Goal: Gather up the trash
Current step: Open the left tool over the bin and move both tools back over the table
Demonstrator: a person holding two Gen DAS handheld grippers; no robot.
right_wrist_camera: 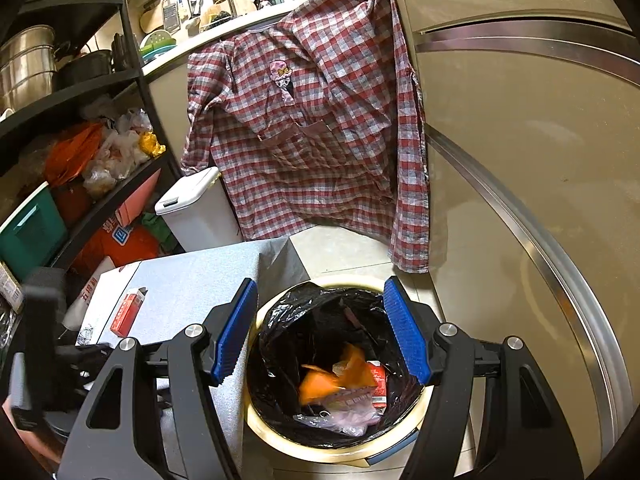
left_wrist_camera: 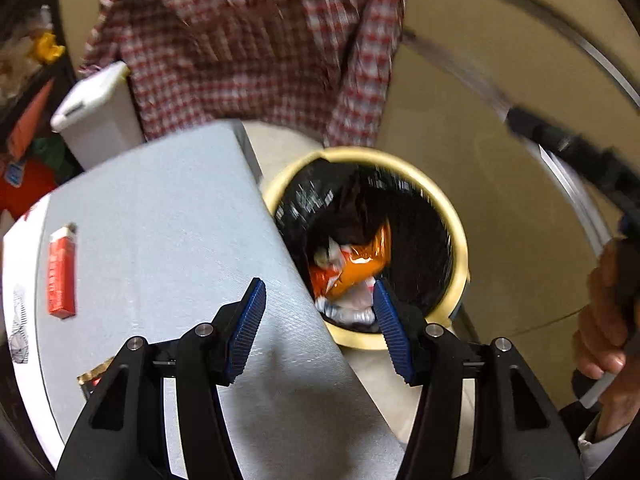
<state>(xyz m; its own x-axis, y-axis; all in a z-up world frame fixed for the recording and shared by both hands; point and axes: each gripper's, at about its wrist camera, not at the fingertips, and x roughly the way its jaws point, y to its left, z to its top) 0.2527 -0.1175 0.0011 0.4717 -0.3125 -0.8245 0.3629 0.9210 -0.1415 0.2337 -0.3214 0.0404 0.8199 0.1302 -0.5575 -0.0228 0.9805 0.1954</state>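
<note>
A round cream-rimmed trash bin (left_wrist_camera: 452,216) (right_wrist_camera: 276,440) with a black liner stands on the floor beside a grey-covered table (left_wrist_camera: 168,216) (right_wrist_camera: 192,280). Inside lie an orange wrapper (left_wrist_camera: 360,264) (right_wrist_camera: 320,388), a small red carton (right_wrist_camera: 378,384) and clear plastic. A red box (left_wrist_camera: 62,272) (right_wrist_camera: 128,312) lies on the table at the left. My left gripper (left_wrist_camera: 320,312) is open and empty over the table's edge and the bin. My right gripper (right_wrist_camera: 320,332) is open and empty, right above the bin's mouth.
A plaid shirt (right_wrist_camera: 312,128) hangs behind the bin. A white lidded bin (right_wrist_camera: 196,208) (left_wrist_camera: 96,112) stands by a cluttered black shelf (right_wrist_camera: 80,152). A beige cabinet wall (right_wrist_camera: 520,200) lies to the right. A gold-edged wrapper (left_wrist_camera: 94,376) peeks out by my left gripper.
</note>
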